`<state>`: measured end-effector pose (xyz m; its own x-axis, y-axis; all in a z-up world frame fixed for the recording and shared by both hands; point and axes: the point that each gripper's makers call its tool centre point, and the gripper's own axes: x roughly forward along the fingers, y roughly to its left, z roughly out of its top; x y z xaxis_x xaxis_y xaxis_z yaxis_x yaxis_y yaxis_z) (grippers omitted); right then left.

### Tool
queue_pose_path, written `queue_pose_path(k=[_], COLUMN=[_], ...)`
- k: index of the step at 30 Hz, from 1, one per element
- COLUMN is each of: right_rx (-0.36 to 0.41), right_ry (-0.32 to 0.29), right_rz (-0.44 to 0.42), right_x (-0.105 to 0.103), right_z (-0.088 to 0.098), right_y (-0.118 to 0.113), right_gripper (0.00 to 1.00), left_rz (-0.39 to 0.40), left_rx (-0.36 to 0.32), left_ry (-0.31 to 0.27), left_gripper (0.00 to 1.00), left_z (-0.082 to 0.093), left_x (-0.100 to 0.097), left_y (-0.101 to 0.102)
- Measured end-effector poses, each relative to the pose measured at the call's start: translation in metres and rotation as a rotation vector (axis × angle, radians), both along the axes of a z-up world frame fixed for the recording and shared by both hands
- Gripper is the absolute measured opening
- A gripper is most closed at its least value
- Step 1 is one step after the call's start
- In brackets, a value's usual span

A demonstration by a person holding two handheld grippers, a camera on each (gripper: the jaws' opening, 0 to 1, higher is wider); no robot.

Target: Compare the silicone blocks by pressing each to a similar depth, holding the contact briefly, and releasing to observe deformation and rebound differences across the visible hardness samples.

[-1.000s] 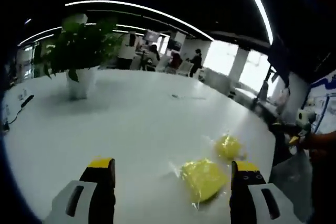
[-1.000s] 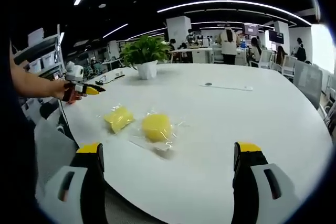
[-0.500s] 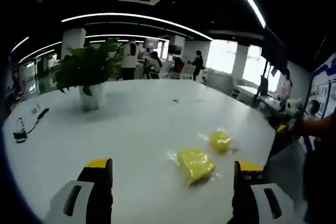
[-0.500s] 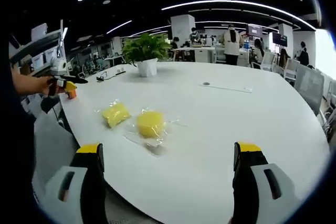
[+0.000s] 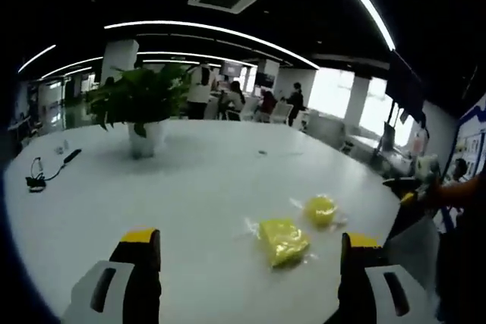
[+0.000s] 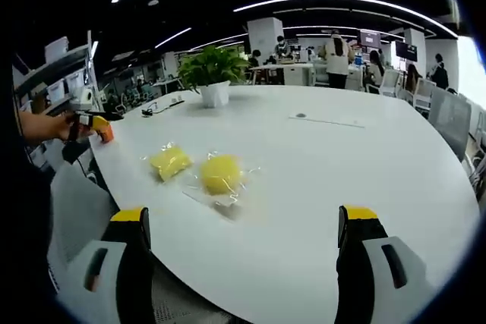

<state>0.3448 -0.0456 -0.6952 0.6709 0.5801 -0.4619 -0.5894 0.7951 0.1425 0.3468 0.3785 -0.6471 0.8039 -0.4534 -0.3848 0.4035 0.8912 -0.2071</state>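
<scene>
**Silicone blocks untouched, pressing not begun**

Two yellow silicone blocks, one squarish and one rounder, are seen in crinkled clear wrappers near the edge of the glossy white table. Both the left gripper and right gripper are held wide apart, well short of them.

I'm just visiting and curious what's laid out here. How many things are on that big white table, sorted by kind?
Yellow silicone blocks in clear wrap: 2
Potted plant: 1
Black cable: 1
Flat pale strip, too small to identify: 1
Total: 5
</scene>
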Motion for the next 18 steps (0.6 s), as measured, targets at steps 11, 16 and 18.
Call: queue_pose_path(k=[11, 16, 18], right_rx=[-0.015, -0.021, -0.017], right_ry=[-0.032, -0.036, -0.033], right_rz=[0.002, 0.004, 0.000], right_x=[-0.005, 0.001, 0.002], right_z=[0.004, 0.003, 0.005], right_y=[-0.003, -0.008, -0.007], right_gripper=[0.96, 0.96, 0.96], left_rz=[-0.019, 0.000, 0.002], left_rx=[0.029, 0.029, 0.030], left_ry=[-0.015, -0.022, -0.022], left_gripper=[1.00, 1.00, 1.00], left_z=[0.000, -0.002, -0.004], left_x=[-0.010, -0.006, -0.005], left_y=[0.003, 0.012, 0.011])
